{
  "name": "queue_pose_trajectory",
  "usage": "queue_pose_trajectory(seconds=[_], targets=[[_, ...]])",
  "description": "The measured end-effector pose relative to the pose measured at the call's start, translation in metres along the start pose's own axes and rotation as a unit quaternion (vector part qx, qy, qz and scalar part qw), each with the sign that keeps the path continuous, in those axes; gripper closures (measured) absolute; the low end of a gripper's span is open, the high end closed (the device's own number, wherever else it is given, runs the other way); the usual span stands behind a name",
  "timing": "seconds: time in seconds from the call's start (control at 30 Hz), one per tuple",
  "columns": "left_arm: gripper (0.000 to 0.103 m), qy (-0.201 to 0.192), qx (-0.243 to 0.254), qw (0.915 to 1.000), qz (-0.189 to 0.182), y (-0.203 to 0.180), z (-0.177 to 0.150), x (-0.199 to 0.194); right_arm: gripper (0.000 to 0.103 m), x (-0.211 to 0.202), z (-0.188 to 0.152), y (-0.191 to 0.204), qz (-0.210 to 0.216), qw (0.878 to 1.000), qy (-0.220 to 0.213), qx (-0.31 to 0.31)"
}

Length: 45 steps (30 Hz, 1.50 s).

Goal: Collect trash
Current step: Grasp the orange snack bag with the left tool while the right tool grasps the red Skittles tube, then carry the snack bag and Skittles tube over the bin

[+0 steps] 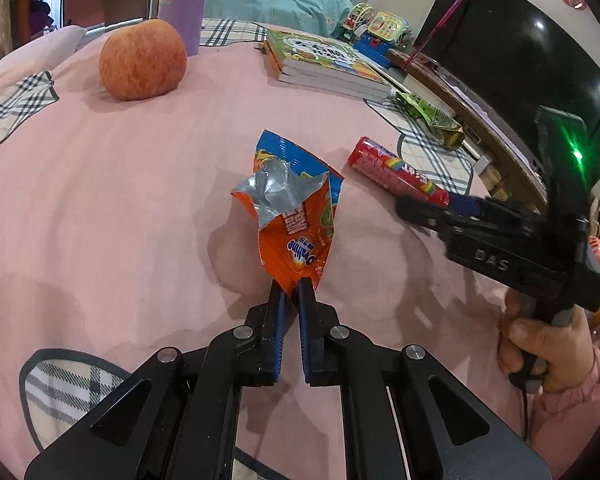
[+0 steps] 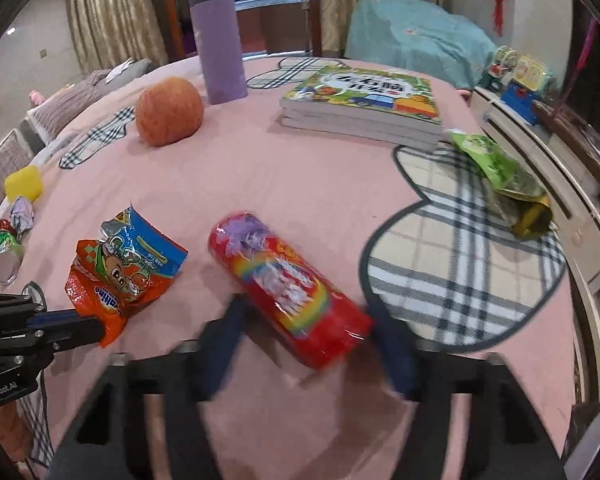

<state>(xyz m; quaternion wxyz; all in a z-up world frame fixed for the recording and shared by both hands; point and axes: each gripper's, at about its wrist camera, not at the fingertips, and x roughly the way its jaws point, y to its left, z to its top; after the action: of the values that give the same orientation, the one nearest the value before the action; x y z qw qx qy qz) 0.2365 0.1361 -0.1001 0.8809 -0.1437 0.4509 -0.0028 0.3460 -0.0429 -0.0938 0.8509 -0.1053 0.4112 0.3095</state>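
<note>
The left gripper point(image 1: 294, 286) points downward over the pink tablecloth point(image 1: 120, 208), its two blue-padded fingers drawn together and clamped on the lower edge of a torn orange Ovaltine wrapper point(image 1: 296, 208). The wrapper stands up from the pinch, its silver inner foil folded open at the top. In the right wrist view the same wrapper point(image 2: 120, 272) lies just to the left of the red candy tube point(image 2: 288, 292), with the left gripper point(image 2: 100, 330) biting its near corner.

The right gripper point(image 2: 304, 340) is tilted down at the near end of the red candy tube, and a hand point(image 1: 548, 344) in a pink cuff holds its handle. Its blurred blue fingers point(image 2: 224, 344) stand on either side of the tube's near end; the blur hides whether the pads press on it, so I cannot tell if it is gripped. In the left wrist view the red candy tube point(image 1: 396, 170) lies on the cloth to the right of the wrapper, its near end at the right gripper's point(image 1: 460, 204) tips.

Other things, placed from the tube: an apple point(image 2: 168, 110) is far beyond and to the left, a purple tumbler point(image 2: 220, 44) stands upright behind the apple, and a stack of picture books point(image 2: 364, 104) lies beyond and to the right. A green snack bag point(image 2: 500, 176), lies well to the right by the table edge. A crushed can point(image 2: 4, 252) lies on its side far left, its open mouth toward the camera; nothing shows inside it. Beside it are a crumpled scrap point(image 2: 22, 210) and a yellow block point(image 2: 24, 184).
</note>
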Motion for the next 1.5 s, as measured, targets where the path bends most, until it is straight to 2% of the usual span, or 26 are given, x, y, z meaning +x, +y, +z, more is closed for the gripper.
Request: queue_pose_trajectory(seconds=[0.1, 0.23, 0.33, 0.37, 0.4, 0.47, 0.6, 0.7, 0.87, 0.93, 1.0, 1.03, 1.5], targets=[[0.094, 0.000, 0.000, 1.0000, 0.001, 0.000, 0.001, 0.001, 0.062, -0.011, -0.011, -0.010, 0.015, 0.999, -0.002, 0.040], [0.089, -0.001, 0.002, 1.0000, 0.000, -0.002, 0.001, 0.002, 0.064, -0.027, -0.027, -0.019, 0.024, 0.996, -0.007, 0.081], [0.077, -0.004, 0.004, 1.0000, -0.005, -0.005, 0.001, 0.002, 0.064, -0.039, -0.040, -0.019, 0.027, 0.995, -0.007, 0.094], [0.069, -0.005, 0.004, 1.0000, -0.005, -0.006, 0.001, 0.002, 0.064, -0.042, -0.044, -0.018, 0.029, 0.995, -0.009, 0.097], [0.061, -0.007, 0.004, 1.0000, -0.005, -0.007, 0.002, 0.002, 0.062, -0.044, -0.045, -0.018, 0.029, 0.995, -0.010, 0.098], [0.053, -0.010, 0.004, 0.9999, -0.001, -0.009, 0.004, 0.002, 0.060, -0.045, -0.045, -0.016, 0.027, 0.995, -0.012, 0.094], [0.049, -0.018, -0.006, 0.9998, 0.007, -0.003, 0.006, 0.000, 0.050, -0.041, -0.039, -0.010, 0.014, 0.997, -0.009, 0.076], [0.049, -0.021, -0.021, 0.9996, 0.003, 0.003, 0.010, 0.003, 0.044, -0.035, -0.033, -0.003, 0.006, 0.998, -0.010, 0.055], [0.050, -0.026, -0.019, 0.9994, 0.011, 0.000, 0.016, 0.011, 0.044, -0.026, -0.029, 0.003, -0.002, 0.999, -0.006, 0.044], [0.063, -0.028, -0.013, 0.9994, 0.014, -0.004, 0.017, 0.013, 0.046, -0.026, -0.030, 0.003, -0.007, 0.999, -0.006, 0.046], [0.082, -0.021, -0.006, 0.9997, 0.008, -0.007, 0.018, 0.015, 0.062, -0.028, -0.032, 0.002, -0.016, 0.999, -0.008, 0.049], [0.086, -0.019, -0.001, 0.9998, 0.006, -0.010, 0.017, 0.016, 0.064, -0.029, -0.033, 0.001, -0.018, 0.998, -0.009, 0.052], [0.087, 0.000, 0.032, 0.9992, -0.023, -0.047, -0.026, -0.009, 0.067, -0.067, -0.076, -0.009, -0.001, 0.991, -0.027, 0.134]])
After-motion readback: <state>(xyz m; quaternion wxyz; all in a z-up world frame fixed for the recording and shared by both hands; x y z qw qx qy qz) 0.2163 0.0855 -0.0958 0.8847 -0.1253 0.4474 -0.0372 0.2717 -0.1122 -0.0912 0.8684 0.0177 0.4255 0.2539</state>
